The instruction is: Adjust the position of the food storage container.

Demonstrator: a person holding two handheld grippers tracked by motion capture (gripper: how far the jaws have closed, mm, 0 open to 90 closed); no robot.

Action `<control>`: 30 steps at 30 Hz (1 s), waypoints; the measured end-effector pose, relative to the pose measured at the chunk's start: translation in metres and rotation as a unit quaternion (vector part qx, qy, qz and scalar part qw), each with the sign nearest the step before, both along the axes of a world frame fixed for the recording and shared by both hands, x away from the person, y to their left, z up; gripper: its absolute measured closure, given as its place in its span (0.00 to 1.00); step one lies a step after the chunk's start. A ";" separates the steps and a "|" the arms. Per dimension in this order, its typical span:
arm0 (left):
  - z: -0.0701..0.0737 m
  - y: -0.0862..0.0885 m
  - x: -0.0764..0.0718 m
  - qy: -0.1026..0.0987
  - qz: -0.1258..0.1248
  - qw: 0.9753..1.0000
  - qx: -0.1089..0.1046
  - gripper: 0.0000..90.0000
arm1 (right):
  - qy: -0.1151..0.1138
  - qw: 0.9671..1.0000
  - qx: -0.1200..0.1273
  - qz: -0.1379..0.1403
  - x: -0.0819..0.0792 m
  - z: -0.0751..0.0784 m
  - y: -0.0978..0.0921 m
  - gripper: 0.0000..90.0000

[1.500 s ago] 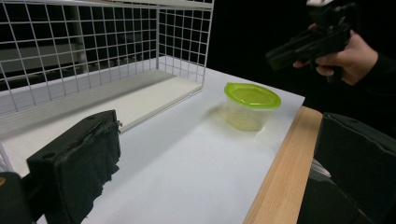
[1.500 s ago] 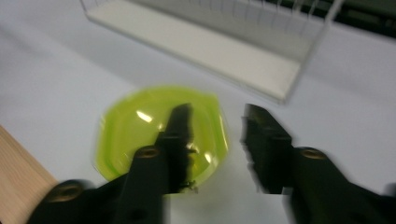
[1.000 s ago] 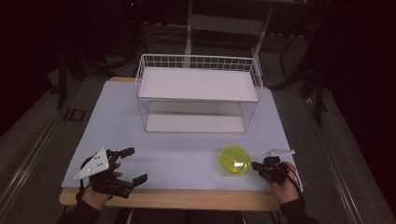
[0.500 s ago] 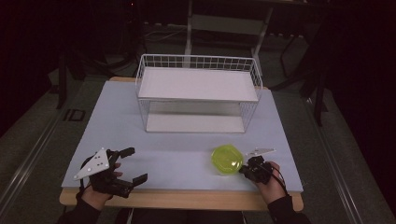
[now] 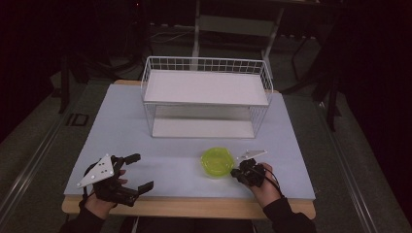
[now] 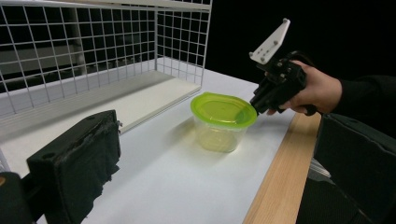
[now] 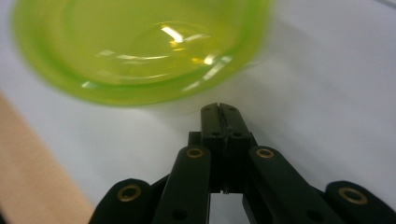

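A lime-green lidded container [image 5: 217, 161] sits near the table's [image 5: 121, 131] front edge, in front of the wire rack [image 5: 206, 96]. The right gripper [image 5: 240, 172], jaws pressed together empty, points at its rim; the left gripper [image 5: 138, 171] rests wide open near the front-left corner

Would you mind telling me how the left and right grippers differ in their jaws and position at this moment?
The left gripper has its jaws wide apart, while the right gripper has its jaws pressed shut on nothing. The left gripper sits apart from the green lidded plastic container; the right gripper's tip is beside it. Both are black, hand-held, near the table's front edge.
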State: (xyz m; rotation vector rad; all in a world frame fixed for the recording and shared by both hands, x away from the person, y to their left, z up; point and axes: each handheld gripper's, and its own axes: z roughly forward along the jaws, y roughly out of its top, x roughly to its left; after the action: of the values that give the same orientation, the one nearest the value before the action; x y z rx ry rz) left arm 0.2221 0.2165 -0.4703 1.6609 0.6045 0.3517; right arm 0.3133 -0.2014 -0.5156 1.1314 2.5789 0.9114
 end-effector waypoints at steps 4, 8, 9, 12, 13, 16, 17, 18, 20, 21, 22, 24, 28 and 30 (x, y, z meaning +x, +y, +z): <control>0.000 0.000 0.000 0.001 0.000 1.000 -0.002 0.02 | -0.003 1.000 0.006 -0.023 0.008 0.001 -0.006 1.00; 0.000 0.001 0.000 0.001 0.000 1.000 -0.003 0.02 | -0.004 0.998 0.027 -0.049 0.025 0.003 -0.007 1.00; 0.000 0.001 0.000 0.001 0.000 1.000 -0.002 0.02 | -0.004 0.998 0.027 -0.049 0.025 0.003 -0.007 1.00; 0.000 0.000 0.000 0.001 0.000 1.000 -0.001 0.02 | -0.005 0.999 0.028 -0.047 0.032 0.001 -0.002 1.00; 0.000 0.000 0.000 0.001 0.000 1.000 -0.002 0.02 | -0.002 0.999 0.027 -0.047 0.033 0.000 -0.001 1.00; 0.000 0.001 0.001 0.001 0.000 1.000 -0.002 0.02 | 0.009 0.999 0.029 -0.043 0.032 -0.004 0.003 1.00; 0.000 0.001 0.001 0.001 0.000 1.000 -0.002 0.02 | 0.013 0.999 0.029 -0.039 0.031 -0.004 0.003 1.00; 0.000 0.001 0.001 0.002 -0.001 1.000 -0.002 0.02 | 0.016 0.999 0.033 -0.037 0.030 -0.005 0.004 1.00; 0.000 0.000 0.000 0.001 -0.001 1.000 -0.001 0.02 | 0.020 0.999 0.036 -0.033 0.027 -0.005 0.006 1.00; 0.000 0.000 0.000 0.001 -0.002 1.000 -0.001 0.02 | 0.024 0.998 0.039 -0.033 0.025 -0.005 0.007 1.00; 0.000 0.000 0.000 0.001 -0.002 1.000 -0.001 0.02 | 0.027 0.998 0.040 -0.034 0.023 -0.005 0.008 1.00; 0.000 0.000 0.000 0.001 -0.002 1.000 0.000 0.02 | 0.034 0.998 0.046 -0.028 0.019 -0.006 0.011 1.00; 0.000 0.000 0.001 0.002 0.000 1.000 -0.001 0.02 | 0.041 0.998 0.053 -0.018 0.013 -0.006 0.019 1.00; -0.001 0.000 0.001 0.002 -0.001 1.000 0.000 0.02 | 0.043 0.998 0.054 -0.013 0.012 -0.007 0.023 1.00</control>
State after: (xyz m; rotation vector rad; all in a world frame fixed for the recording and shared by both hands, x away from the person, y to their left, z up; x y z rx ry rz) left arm 0.2228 0.2164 -0.4708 1.6620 0.6072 0.3467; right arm 0.3249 -0.1781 -0.5225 1.2555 2.6031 1.0308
